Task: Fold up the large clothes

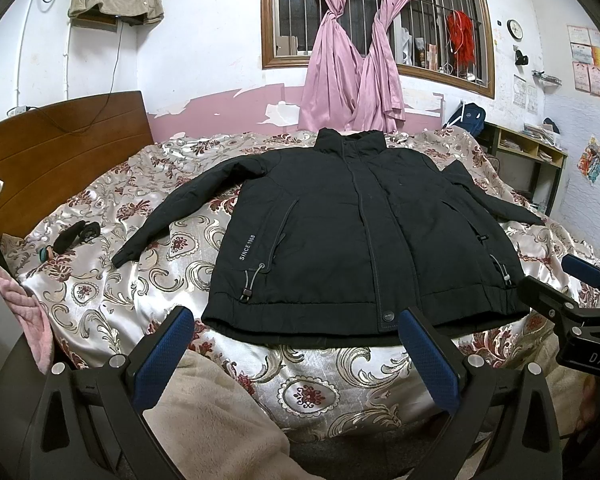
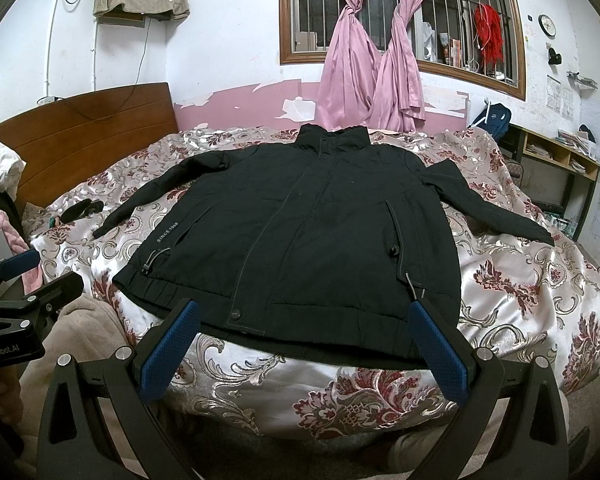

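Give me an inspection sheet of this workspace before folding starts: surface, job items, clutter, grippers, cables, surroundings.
Surface: bed with a floral satin bedspread, wooden headboard at the left.
Job's things: black jacket lying flat, front up, closed, collar toward the window, both sleeves spread out; not yet folded.
Clutter: small dark items on the bedspread near the headboard; pink cloth at the left edge.
Grippers: left gripper open, short of the hem; right gripper open, at the hem, holding nothing.
Cables: black cord hanging down the wall to the headboard.
Surroundings: barred window with knotted pink curtains, wall clock, shelf unit.
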`<action>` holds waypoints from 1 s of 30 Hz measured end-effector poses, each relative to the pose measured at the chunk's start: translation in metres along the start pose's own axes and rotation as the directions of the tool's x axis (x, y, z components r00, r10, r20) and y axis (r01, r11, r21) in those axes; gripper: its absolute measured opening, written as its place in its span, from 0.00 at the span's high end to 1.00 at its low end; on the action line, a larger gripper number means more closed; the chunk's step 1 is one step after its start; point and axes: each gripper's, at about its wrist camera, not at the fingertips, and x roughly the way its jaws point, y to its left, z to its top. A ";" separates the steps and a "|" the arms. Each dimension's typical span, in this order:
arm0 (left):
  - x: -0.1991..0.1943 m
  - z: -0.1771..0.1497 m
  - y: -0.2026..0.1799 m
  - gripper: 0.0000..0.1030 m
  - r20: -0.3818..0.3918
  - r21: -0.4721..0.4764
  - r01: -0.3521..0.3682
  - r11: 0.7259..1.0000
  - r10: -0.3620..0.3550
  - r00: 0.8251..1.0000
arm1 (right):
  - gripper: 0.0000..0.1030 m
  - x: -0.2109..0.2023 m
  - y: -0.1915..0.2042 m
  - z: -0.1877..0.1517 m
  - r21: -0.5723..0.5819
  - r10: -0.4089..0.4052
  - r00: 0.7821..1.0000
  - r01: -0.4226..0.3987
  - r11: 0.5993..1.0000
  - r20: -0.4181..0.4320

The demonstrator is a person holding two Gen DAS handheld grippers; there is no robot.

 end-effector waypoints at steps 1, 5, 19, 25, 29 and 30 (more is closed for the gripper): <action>0.000 0.000 0.000 0.00 0.001 0.000 -0.001 1.000 0.001 1.000 | 0.01 0.000 0.000 0.000 0.000 0.000 1.000 0.000 1.000 0.000; 0.000 0.000 0.000 0.00 0.000 0.000 0.000 1.000 0.000 1.000 | 0.01 0.000 0.000 0.000 0.000 0.000 1.000 0.000 1.000 0.000; 0.062 0.025 0.000 0.00 -0.144 -0.069 -0.006 0.998 -0.004 0.990 | 0.01 0.027 -0.037 0.005 0.125 0.001 0.999 0.006 0.992 -0.053; 0.122 0.066 -0.019 0.00 -0.200 -0.083 0.010 0.996 -0.026 0.979 | 0.01 0.064 -0.101 0.028 0.205 -0.100 0.994 0.108 0.973 -0.051; 0.175 0.100 -0.044 0.00 -0.258 -0.061 0.042 0.997 -0.057 0.964 | 0.01 0.099 -0.161 0.049 0.254 -0.192 0.979 0.203 0.946 -0.067; 0.193 0.110 -0.054 0.00 -0.279 -0.049 0.060 0.997 -0.072 0.958 | 0.01 0.107 -0.175 0.054 0.263 -0.206 0.976 0.217 0.940 -0.069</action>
